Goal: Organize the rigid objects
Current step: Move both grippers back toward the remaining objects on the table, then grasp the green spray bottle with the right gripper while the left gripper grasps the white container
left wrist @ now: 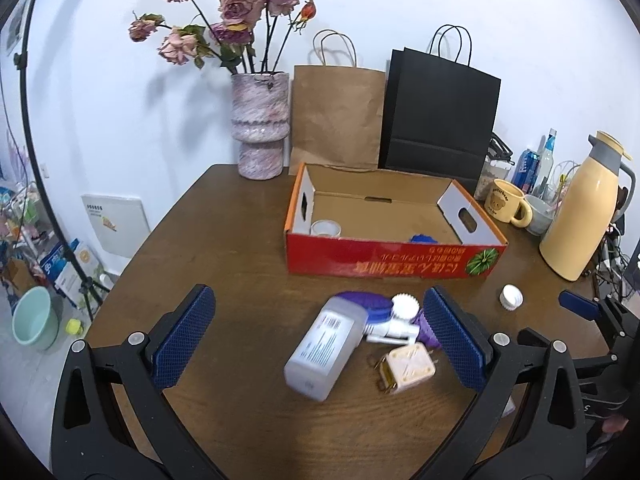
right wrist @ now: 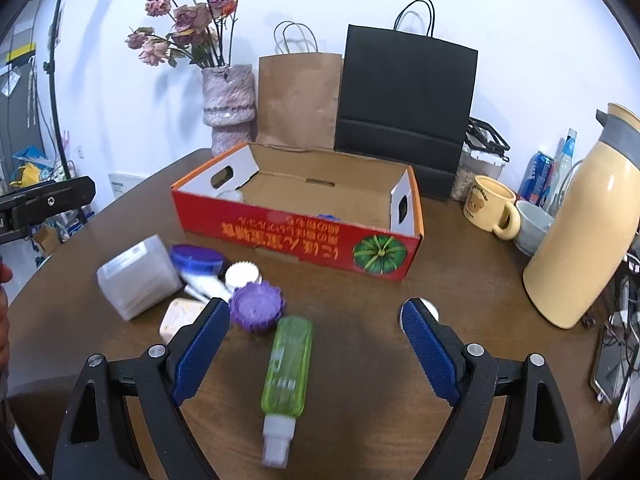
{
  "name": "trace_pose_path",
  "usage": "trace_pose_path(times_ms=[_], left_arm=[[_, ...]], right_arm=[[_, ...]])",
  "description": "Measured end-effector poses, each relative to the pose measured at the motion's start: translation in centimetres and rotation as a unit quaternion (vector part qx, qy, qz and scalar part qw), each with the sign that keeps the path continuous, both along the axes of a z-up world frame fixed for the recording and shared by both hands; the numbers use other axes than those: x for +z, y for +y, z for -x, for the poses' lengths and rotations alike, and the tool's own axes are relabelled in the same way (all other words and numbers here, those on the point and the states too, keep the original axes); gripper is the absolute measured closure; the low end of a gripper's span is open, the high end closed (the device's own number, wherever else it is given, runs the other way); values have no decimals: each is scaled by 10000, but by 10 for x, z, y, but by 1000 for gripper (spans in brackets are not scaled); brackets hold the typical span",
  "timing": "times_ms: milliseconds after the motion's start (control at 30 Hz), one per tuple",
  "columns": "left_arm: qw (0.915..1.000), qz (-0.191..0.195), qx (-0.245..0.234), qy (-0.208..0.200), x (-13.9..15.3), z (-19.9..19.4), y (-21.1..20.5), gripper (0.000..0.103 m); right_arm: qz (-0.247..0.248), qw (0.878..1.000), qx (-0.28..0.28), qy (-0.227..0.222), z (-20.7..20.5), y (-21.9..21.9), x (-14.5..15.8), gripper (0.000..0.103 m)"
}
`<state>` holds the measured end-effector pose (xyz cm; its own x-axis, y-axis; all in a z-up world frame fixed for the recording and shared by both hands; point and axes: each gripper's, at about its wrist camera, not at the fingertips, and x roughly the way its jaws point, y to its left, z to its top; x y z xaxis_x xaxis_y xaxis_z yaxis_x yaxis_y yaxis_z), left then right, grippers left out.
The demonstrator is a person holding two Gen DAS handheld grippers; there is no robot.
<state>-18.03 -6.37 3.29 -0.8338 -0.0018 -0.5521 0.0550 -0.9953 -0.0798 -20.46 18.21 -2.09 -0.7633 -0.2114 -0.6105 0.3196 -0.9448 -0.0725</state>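
A brown wooden table (left wrist: 240,248) holds an open red cardboard box (left wrist: 394,258) near its far side. In front of the box lies a loose cluster of small hard items.

In the left wrist view, the left gripper (left wrist: 320,334) hangs low over the table with its blue pads wide apart, holding nothing. Between them lies a white plastic bottle (left wrist: 324,350) on its side, touching a white toothbrush-like piece (left wrist: 390,330); a small pink case (left wrist: 408,368) sits just beside them.

In the right wrist view, the right gripper (right wrist: 314,346) is also spread open and empty. A green bottle (right wrist: 288,364) with a white cap lies on the table between its pads, pointing toward the camera. A purple round lid (right wrist: 257,307) sits just beyond it, near the left pad.

The box already holds a roll of tape (left wrist: 326,227) and something blue (left wrist: 422,238).

This looks like the reach before a pickup. The next move likely calls for lowering a gripper around a bottle, closing across its narrow width, then carrying it into the box.
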Motion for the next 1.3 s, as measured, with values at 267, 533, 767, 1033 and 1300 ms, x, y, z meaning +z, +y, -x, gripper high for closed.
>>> trace_pose_path(times_ms=[267,533,767,1033,1300], left_arm=[[9998,56,80,-167,-17,-19,-9,0],[9991,153,92,-378,-38,-30,-16,0],[9988,157,81,-467,-48,-27,-18,0],[9976,238,-47,-650,-63,-18,-13,0],[9973,308,1,-668,-67,-11,-11,0]], right_arm=[[-71,9997,19,-250,-21,3,-18,11],[-253,9977,101,-624,-27,2,-44,11],[-239,9960,119,-850,-19,-2,-53,11],[-366,9925,85,-1162,2,-9,-70,11],[-456,9911,-65,-1249,26,-14,-78,11]])
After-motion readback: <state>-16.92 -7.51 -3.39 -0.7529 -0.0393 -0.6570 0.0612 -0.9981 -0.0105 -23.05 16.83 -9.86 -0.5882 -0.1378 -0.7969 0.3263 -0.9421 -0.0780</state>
